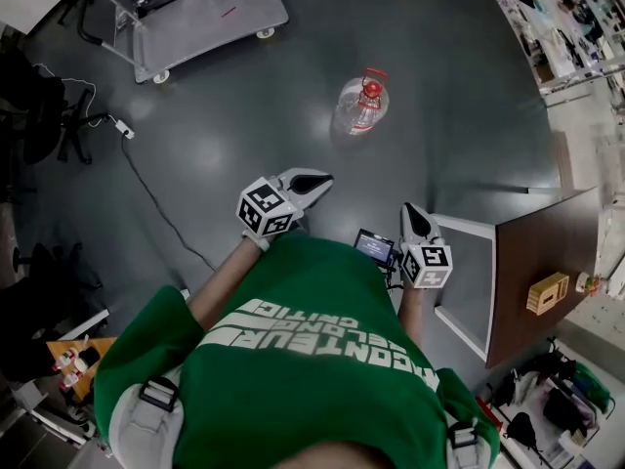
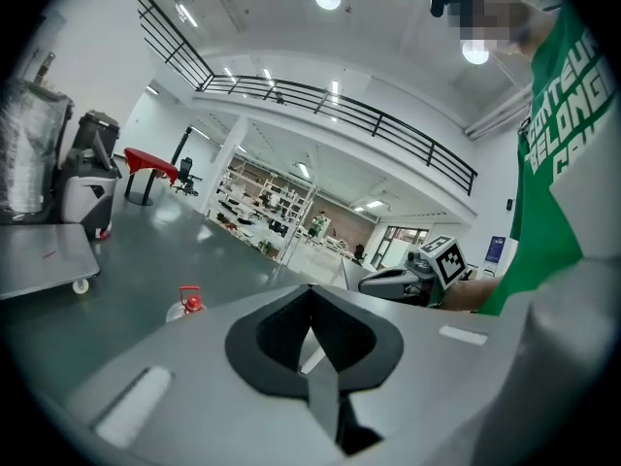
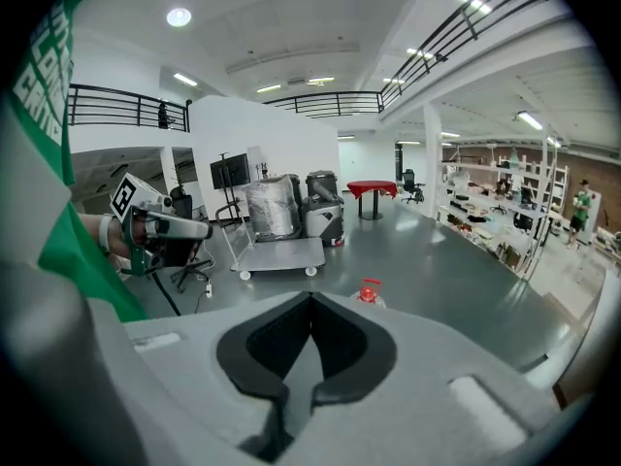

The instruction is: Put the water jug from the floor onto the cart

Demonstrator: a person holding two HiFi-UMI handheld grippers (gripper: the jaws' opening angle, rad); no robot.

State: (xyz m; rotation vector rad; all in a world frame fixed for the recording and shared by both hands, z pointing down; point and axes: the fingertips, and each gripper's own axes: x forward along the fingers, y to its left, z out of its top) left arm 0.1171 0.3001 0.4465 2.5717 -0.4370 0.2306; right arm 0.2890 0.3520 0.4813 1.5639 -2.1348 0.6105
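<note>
Fingers [image 2: 272, 333] of the left gripper [image 1: 314, 182] are pressed together on nothing, as are those of the right gripper [image 1: 411, 211], both well short of the water jug [image 1: 362, 103] standing on the floor [image 1: 244, 135]. The wheeled cart [image 1: 210, 13] at far left could roll under the load, and the smooth jug could slip from a narrow pinch; it is clear, red-capped, its fill unreadable.

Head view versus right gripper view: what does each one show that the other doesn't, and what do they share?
Head view only: the brown table with a yellow box, the floor cable, the right gripper from outside. Right gripper view only: the red table, balcony railing, its own shut jaws. Both: the jug on the floor, the cart, the left gripper.
</note>
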